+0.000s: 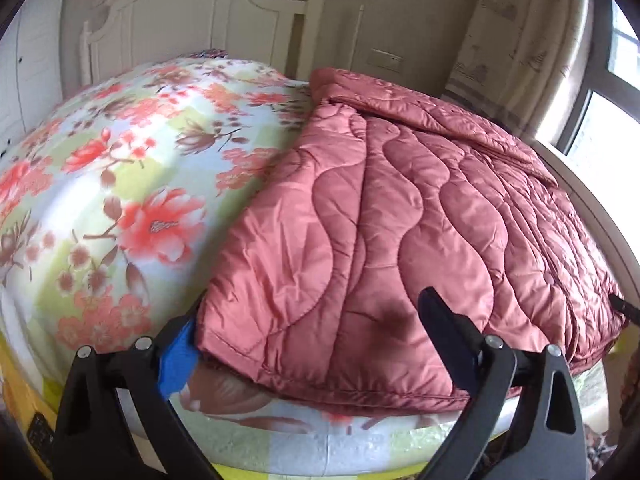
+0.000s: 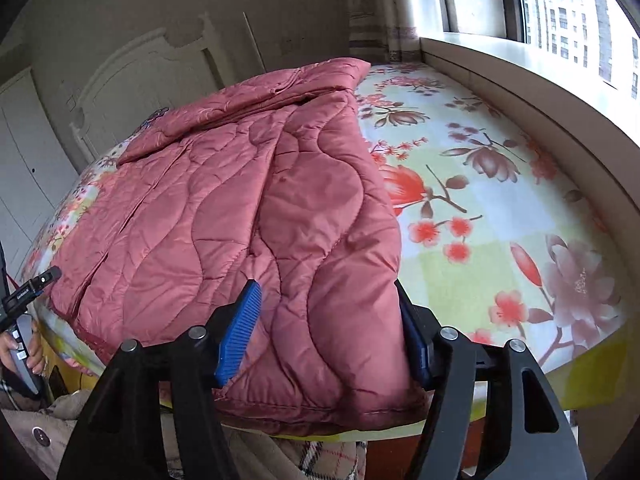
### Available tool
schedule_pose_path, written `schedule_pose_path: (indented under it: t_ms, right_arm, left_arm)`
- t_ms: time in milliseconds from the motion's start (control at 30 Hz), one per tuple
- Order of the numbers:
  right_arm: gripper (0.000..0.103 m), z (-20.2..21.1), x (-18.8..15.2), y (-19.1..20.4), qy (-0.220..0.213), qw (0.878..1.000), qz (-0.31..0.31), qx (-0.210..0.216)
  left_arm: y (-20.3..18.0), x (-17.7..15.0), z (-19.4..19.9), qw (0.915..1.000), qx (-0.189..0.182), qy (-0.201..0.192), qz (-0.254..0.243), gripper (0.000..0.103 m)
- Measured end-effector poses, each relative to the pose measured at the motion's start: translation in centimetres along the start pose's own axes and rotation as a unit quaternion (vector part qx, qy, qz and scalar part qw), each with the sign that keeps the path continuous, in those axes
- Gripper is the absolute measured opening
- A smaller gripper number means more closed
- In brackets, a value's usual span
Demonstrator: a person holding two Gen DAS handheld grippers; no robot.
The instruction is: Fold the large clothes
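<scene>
A folded pink quilted blanket (image 1: 400, 208) lies on a bed with a floral sheet (image 1: 120, 184). My left gripper (image 1: 310, 312) stands open astride the blanket's near left corner. Its blue pad (image 1: 178, 360) is beside the blanket's edge, and the other finger rests over the top. In the right wrist view the blanket (image 2: 224, 200) bunches between the pads of my right gripper (image 2: 326, 292). That gripper is shut on the near right corner, one blue pad (image 2: 240, 332) pressing into the top, the other against the side edge.
A white headboard (image 1: 200, 12) and wall close the bed's far end. A window ledge (image 2: 520, 92) runs along the right side. At the left edge of the right wrist view, a hand (image 2: 20, 352) holds the other gripper's handle. A plaid garment (image 2: 320, 460) shows below the bed's edge.
</scene>
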State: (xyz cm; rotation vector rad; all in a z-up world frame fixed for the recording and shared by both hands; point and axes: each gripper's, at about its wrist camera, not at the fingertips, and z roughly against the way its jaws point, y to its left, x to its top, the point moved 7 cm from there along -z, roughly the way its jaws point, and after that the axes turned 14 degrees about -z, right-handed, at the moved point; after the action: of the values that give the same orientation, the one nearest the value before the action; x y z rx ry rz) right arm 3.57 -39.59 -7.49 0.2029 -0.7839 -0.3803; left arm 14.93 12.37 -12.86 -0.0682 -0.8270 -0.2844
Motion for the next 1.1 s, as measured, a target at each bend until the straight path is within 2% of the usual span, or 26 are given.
schedule_pose_path:
  t_ms: [200,367,400,433,533,600,667,733,900,1000,1100]
  right_arm:
    - [0.064,0.4,0.4,-1.5,0.016,1.0,-0.005,0.005]
    - [0.065,-0.1,-0.2,-0.2,0.004,1.0,0.013,0.008]
    - [0.064,-0.3,-0.2,0.2,-0.002,1.0,0.018,0.007]
    - [0.056,-0.6,0.0,0.7,-0.009,1.0,0.023,0.006]
    - [0.028,-1.5,0.7,1.1,-0.024,1.0,0.01,0.016]
    - [0.022,-1.9,1.1,1.1,-0.023,0.999,-0.012,0.036]
    - [0.018,-2.0,0.9,1.0,-0.023,0.998,-0.023,0.05]
    - [0.016,-1.8,0.8,0.8,-0.021,0.997,-0.032,0.066]
    - [0.015,-0.4,0.4,0.3,-0.005,0.993,-0.053,0.11]
    - [0.015,1.3,0.5,0.4,-0.002,0.99,-0.051,0.134]
    - [0.015,3.9,0.5,1.0,-0.003,0.983,-0.046,0.175]
  left_arm:
    - [1.9,-0.6,-0.3,0.9995,-0.001,0.005,0.031,0.096]
    - [-0.3,-0.2,-0.4,0.9997,-0.02,0.004,0.011,0.096]
    - [-0.9,-0.1,-0.5,0.9998,-0.019,0.005,0.001,0.094]
    - [-1.3,-0.1,-0.6,0.9998,-0.017,0.005,-0.006,0.093]
    - [-1.8,0.1,-0.9,0.9996,-0.004,0.001,-0.028,0.076]
    - [-1.9,0.1,-0.8,0.9993,-0.006,-0.004,-0.036,0.047]
    - [-1.8,-0.1,-0.5,0.9987,-0.048,-0.011,-0.017,0.029]
    - [-1.8,-0.3,-0.3,0.9979,-0.063,-0.014,-0.002,0.026]
    - [-2.0,-0.7,1.6,0.9971,-0.071,-0.028,-0.006,0.022]
    - [-1.8,-1.4,3.8,0.9945,-0.097,-0.039,-0.004,0.022]
    - [-1.4,-2.6,6.4,0.9905,-0.125,-0.057,0.003,0.022]
